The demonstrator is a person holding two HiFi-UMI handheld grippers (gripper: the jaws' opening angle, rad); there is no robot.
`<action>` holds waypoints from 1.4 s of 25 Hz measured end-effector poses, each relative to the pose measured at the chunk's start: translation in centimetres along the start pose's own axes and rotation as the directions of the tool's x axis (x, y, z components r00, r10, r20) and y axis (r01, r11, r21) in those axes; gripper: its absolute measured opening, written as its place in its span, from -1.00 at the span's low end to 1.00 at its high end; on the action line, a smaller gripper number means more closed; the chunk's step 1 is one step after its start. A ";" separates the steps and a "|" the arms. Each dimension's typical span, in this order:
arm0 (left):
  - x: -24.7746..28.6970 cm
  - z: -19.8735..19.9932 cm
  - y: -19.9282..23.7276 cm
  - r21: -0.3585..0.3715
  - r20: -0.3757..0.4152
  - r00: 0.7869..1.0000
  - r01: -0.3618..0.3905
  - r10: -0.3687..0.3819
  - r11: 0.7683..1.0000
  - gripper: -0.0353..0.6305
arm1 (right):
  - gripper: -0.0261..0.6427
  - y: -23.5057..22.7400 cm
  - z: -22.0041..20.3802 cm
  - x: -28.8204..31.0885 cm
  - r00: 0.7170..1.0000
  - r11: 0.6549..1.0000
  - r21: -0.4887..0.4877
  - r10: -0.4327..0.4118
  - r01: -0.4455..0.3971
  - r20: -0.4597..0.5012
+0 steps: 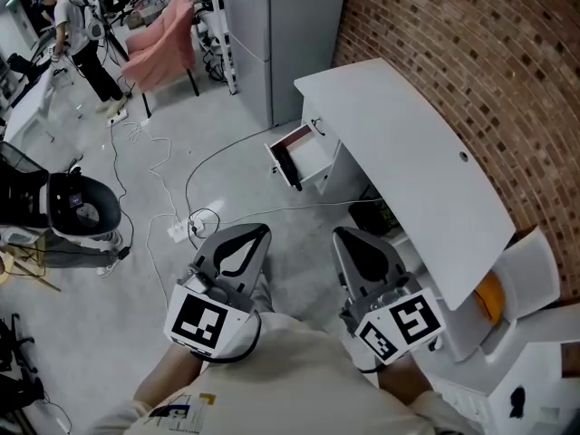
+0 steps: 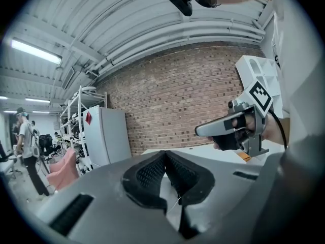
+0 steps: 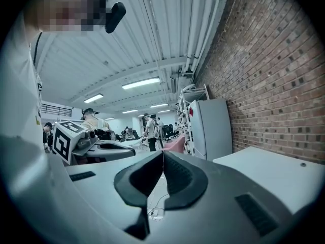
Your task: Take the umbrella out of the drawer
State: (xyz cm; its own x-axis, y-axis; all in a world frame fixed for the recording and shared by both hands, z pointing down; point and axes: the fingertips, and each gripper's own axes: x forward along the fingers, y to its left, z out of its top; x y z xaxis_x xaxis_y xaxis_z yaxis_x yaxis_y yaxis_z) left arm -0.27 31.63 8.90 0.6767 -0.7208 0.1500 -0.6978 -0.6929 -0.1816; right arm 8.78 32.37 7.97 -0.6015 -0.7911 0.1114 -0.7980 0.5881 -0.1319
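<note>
A white desk [image 1: 408, 143] stands along the brick wall, and its small drawer [image 1: 308, 157] is pulled open toward the floor. A dark long thing, apparently the umbrella [image 1: 287, 164], lies along the drawer's front edge. Both grippers hover side by side nearer to me than the drawer, well short of it. My left gripper [image 1: 258, 232] is shut with nothing between its pads, its tips meeting in the left gripper view [image 2: 164, 153]. My right gripper [image 1: 343, 234] is also shut and empty, as the right gripper view [image 3: 163, 153] shows.
A grey tall cabinet [image 1: 272, 34] stands past the desk's far end, with a pink chair [image 1: 163, 39] left of it. Cables and a power strip [image 1: 181, 229] lie on the floor. A black bin-like device [image 1: 82, 205] sits at left. A person [image 1: 77, 34] stands far left.
</note>
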 end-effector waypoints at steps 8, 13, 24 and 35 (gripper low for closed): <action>3.2 -1.5 5.8 -0.032 -0.021 1.000 0.019 -0.020 0.999 -0.87 | -0.90 -2.1 0.7 6.5 1.000 1.000 -0.008 -0.013 0.012 -0.027; 6.6 -1.8 10.3 -0.043 -0.035 0.999 0.039 -0.041 0.998 -0.87 | -0.90 -4.7 1.9 11.1 0.998 0.999 -0.013 -0.049 0.049 -0.039; 12.5 -2.9 21.2 -0.031 -0.038 0.995 0.091 -0.093 0.995 -0.87 | -0.90 -8.6 4.0 23.2 0.994 0.995 -0.033 -0.095 0.094 -0.057; 18.0 -4.3 31.0 -0.020 -0.015 0.987 0.161 -0.161 0.987 -0.87 | -0.90 -11.6 6.9 33.2 0.986 0.985 -0.053 -0.165 0.164 -0.012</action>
State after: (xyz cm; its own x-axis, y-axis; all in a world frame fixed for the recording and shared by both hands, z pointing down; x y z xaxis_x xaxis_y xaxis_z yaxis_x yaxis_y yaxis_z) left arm -10.77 -2.92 10.14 0.7765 -0.6001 0.1920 -0.5847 -0.7999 -0.1353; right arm -1.65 -1.85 6.41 -0.4621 -0.8752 0.1431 -0.8867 0.4585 -0.0593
